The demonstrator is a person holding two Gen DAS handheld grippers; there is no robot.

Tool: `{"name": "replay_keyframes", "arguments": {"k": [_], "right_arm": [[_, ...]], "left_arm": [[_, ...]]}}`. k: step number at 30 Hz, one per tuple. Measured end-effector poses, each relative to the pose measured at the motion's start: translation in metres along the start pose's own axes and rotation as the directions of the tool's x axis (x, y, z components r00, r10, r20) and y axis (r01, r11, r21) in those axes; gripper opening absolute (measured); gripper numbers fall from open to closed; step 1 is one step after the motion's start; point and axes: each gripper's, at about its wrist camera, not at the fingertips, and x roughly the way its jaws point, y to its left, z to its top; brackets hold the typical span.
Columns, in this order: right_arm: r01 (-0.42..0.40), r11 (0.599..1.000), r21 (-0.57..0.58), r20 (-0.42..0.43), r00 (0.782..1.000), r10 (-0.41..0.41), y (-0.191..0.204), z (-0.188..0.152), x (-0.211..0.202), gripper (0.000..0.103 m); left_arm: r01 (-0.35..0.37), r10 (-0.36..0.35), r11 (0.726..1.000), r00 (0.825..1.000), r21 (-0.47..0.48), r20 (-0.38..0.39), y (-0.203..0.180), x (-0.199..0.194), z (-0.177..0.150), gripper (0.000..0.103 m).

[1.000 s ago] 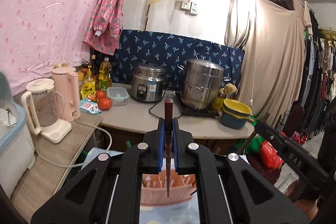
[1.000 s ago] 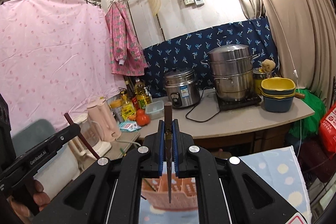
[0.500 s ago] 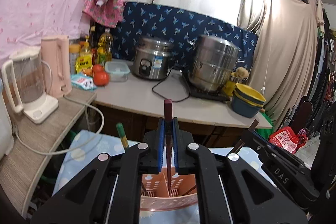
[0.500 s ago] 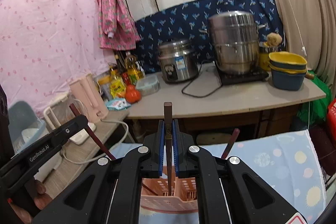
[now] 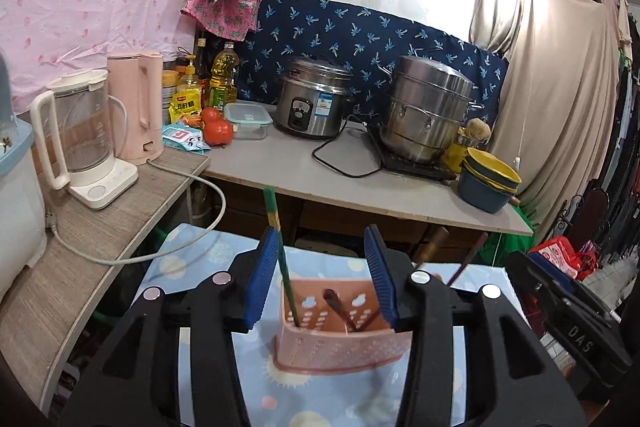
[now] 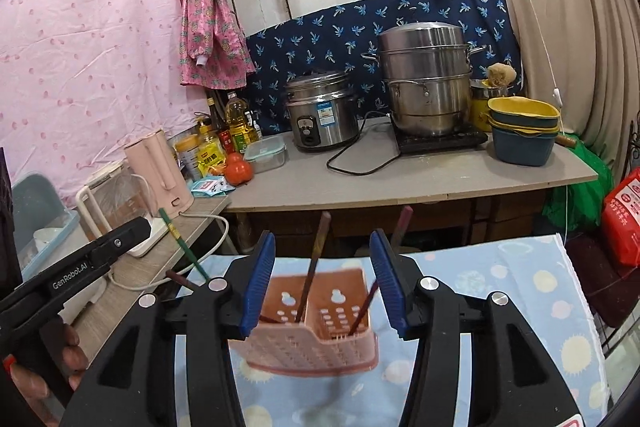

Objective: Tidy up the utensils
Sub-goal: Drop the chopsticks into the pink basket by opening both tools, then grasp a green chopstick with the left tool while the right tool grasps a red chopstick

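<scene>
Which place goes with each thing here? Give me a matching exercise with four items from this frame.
Things:
1. green chopstick
2. pink basket
3. rice cooker
4. stacked bowls

Places:
a. on the blue patterned cloth
b. standing in the pink basket
c. on the counter, beside the clear lidded box
d. at the counter's right end

Pairs: 1-b, 2-a, 3-c, 4-d
</scene>
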Motion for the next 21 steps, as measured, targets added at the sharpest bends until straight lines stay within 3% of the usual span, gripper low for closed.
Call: {"name": "replay_keyframes", "arguments": {"k": [7, 13, 21], "right_arm": [[-0.005, 1.000, -0.011, -0.044, 0.999, 0.005, -0.005, -0.044, -0.050, 0.049], [0.027, 0.999, -0.036, -0.112, 0.993, -0.031, -0.009, -0.102, -0.096, 0.049], [0.069, 0.997, -0.047, -0.246, 0.966, -0.078, -0.014, -0.185, -0.141, 0.047]], "left_arm": [[0.000, 0.002, 0.999, 0.998, 0.039, -0.057, 0.002, -0.044, -0.044, 0.043], [-0.002, 0.008, 0.999, 0.991, 0.038, -0.137, 0.009, -0.081, -0.105, 0.043], [0.024, -0.011, 0.999, 0.947, 0.037, -0.321, 0.011, -0.104, -0.196, 0.043]]}}
